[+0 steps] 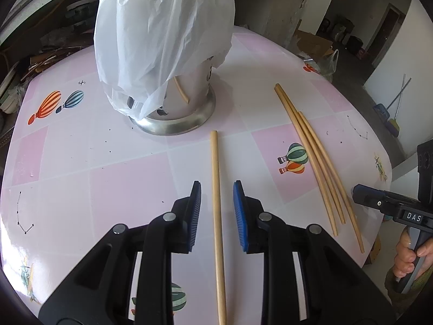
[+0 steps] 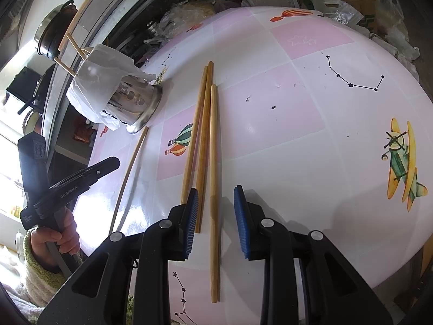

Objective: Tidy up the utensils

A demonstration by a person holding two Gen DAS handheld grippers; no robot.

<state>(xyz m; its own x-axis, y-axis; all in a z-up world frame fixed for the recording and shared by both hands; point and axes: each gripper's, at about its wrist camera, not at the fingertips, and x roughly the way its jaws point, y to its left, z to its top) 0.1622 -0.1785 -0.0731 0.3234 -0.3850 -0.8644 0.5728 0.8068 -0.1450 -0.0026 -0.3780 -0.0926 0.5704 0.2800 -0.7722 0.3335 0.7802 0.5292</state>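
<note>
A: Chopsticks lie loose on our pink tabletop (image 1: 130, 162): a single chopstick (image 1: 216, 203) runs between the spread fingers of our left gripper (image 1: 217, 189), pads clear of it

B: And three chopsticks (image 2: 205, 135) lie side by side nearer the right edge. Our right gripper (image 2: 216, 193) has its fingers apart around the longest one, without pinching

A: The steel holder (image 1: 186, 103) stands toward the far edge, a white plastic bag (image 1: 162, 27) draped over it

B: We see more sticks poking from its top in the right wrist view
</note>
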